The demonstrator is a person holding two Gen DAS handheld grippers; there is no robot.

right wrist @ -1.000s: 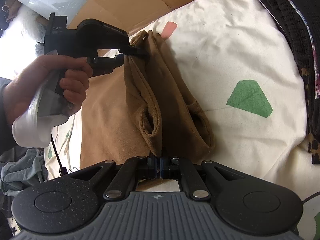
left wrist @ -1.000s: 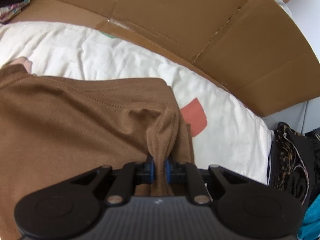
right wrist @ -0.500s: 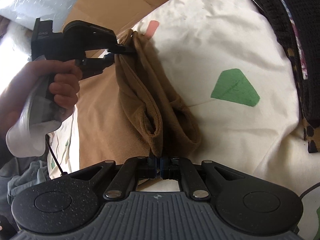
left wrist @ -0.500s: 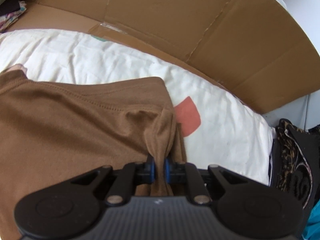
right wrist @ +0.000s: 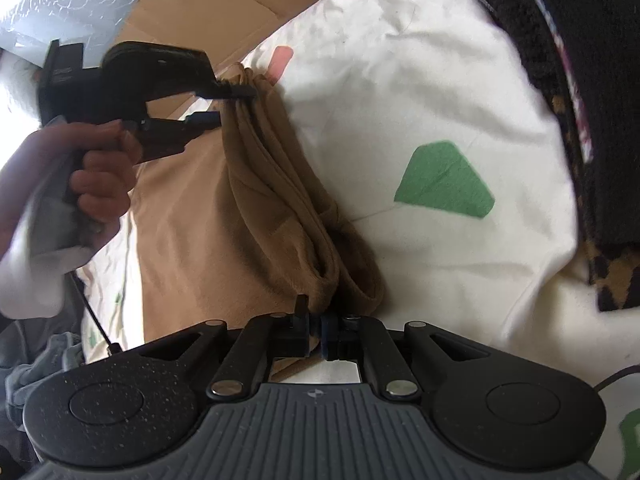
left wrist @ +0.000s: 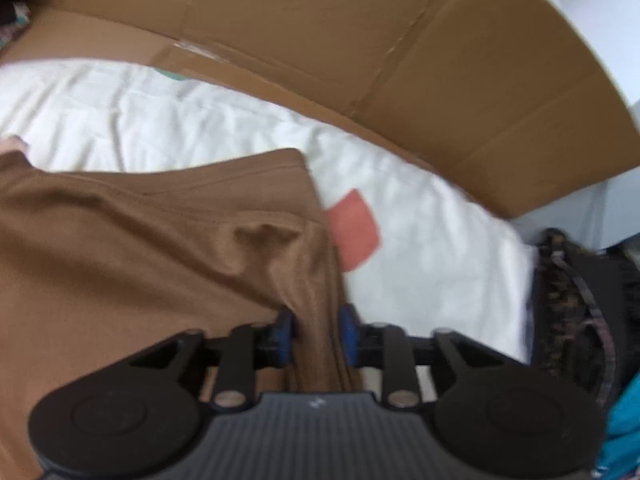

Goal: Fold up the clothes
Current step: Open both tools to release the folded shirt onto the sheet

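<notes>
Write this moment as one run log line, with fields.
left tongs: opening, brown garment between | right tongs: shut on brown garment | surface: white sheet

Bright daylight glares at upper left; both fisheye views are motion-blurred, edges bowed and dark.

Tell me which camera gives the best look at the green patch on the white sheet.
The right wrist view. The green patch lies in full sight on the white sheet, to the right of the folded brown garment. The left wrist view shows that sheet with only a red patch and a sliver of green at the cardboard's edge.
</notes>
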